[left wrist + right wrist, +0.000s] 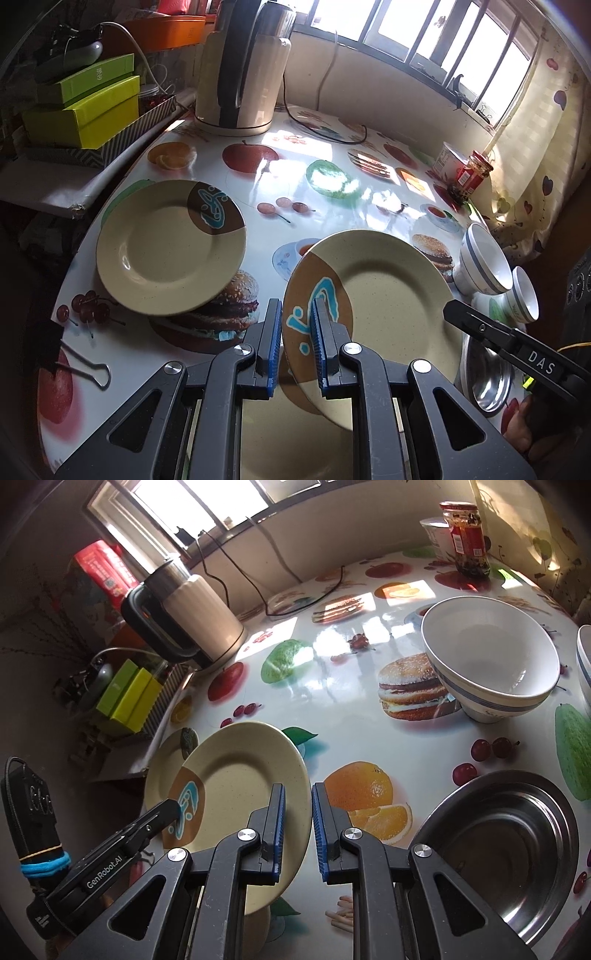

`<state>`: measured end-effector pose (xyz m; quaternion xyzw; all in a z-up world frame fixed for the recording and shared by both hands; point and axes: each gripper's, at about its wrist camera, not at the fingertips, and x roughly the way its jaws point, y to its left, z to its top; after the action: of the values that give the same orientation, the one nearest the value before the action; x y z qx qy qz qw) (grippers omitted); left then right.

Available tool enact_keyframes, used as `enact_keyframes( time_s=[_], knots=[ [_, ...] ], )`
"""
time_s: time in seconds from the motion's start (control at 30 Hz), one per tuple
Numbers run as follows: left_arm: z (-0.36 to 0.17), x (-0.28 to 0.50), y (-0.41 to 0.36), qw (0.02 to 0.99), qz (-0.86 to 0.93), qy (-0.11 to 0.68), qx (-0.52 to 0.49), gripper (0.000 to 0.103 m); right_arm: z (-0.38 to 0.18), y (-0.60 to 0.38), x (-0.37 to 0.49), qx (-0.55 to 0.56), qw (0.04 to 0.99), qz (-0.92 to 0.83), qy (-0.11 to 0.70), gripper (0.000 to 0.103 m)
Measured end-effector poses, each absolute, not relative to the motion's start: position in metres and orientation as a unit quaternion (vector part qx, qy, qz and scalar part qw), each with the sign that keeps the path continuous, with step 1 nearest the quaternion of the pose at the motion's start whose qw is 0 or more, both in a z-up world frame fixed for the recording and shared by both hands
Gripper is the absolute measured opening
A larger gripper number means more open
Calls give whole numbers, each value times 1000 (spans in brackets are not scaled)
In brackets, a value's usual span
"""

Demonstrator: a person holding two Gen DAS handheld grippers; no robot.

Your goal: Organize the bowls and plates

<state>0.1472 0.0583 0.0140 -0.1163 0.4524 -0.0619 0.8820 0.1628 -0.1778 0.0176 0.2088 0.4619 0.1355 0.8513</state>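
Left wrist view: the left gripper [295, 345] sits at bottom centre, jaws clamped on the brown-patterned rim of a beige plate [388, 302]. The plate is tilted, raised off the counter [332, 192], and extends toward the right centre of the frame. At lower right the right gripper [452, 314] meets the same plate's far rim; its arm reads "DAS". A second beige plate [162, 251] lies flat at left centre. Another beige plate [280, 435] lies beneath the jaws at bottom centre. Two white bowls [487, 266] with blue bands stand at the right edge, and a steel bowl [487, 376] lies below them.

Right wrist view: the right gripper [298, 827] sits at bottom centre, jaws closed on the near rim of the tilted plate [240, 775], which extends to the left of the jaws. The left gripper [173, 808] enters from lower left, marked "GenRobot.AI". A red-labelled jar [467, 539] stands at upper right; its print is unreadable.
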Motion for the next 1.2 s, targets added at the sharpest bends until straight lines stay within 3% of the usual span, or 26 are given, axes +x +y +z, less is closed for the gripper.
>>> enact_keyframes(
  time_s=[1.2],
  knots=[
    [-9,73,95,881,-10,451,-141,16,5,-138,114,169,839,192,481,15]
  ],
)
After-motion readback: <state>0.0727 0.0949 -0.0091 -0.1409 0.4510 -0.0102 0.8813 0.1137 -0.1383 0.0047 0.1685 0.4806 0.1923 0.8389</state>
